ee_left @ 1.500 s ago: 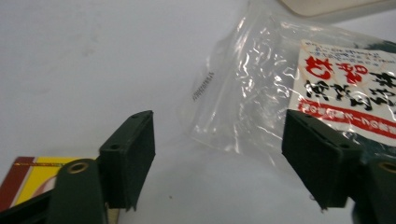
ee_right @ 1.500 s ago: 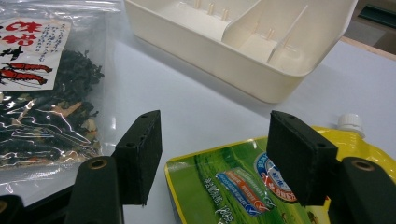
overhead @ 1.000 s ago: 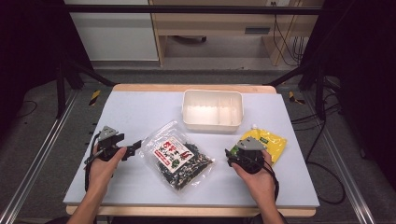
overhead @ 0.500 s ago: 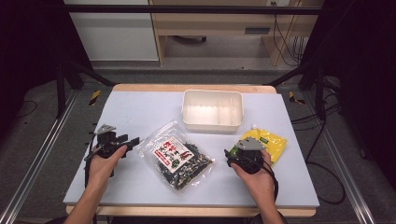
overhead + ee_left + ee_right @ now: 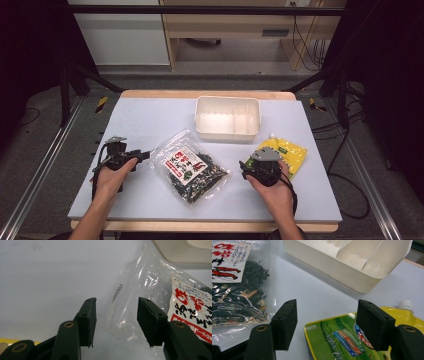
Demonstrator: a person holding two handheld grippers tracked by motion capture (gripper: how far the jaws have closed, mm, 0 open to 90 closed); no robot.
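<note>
From the high view, the bag [image 5: 190,167] of dried greens lay flat at the middle of the table [image 5: 150,120], just in front of the white bin [image 5: 228,118], with the left gripper [image 5: 141,155] just off its left corner and the right gripper [image 5: 243,166] resting near its right side, beside the yellow pouch [image 5: 290,152]. In the left gripper view, the jaws stood apart with the bag's [image 5: 150,285] clear sealed edge ahead of them and partly between them; they had just been closing, but neither pad yet pressed on the film. In the right gripper view, the jaws were apart over bare table and the pouch's [image 5: 332,340] green corner, gripping nothing, with the bag [image 5: 237,285] off to one side and the bin [image 5: 352,265] beyond. The step in hand looked like the approach to grasp the bag by its empty corner. The next move would call for easing the left jaws forward until the film sat well between the pads, then closing fully, since thin slack plastic could slip out of a shallow pinch.
</note>
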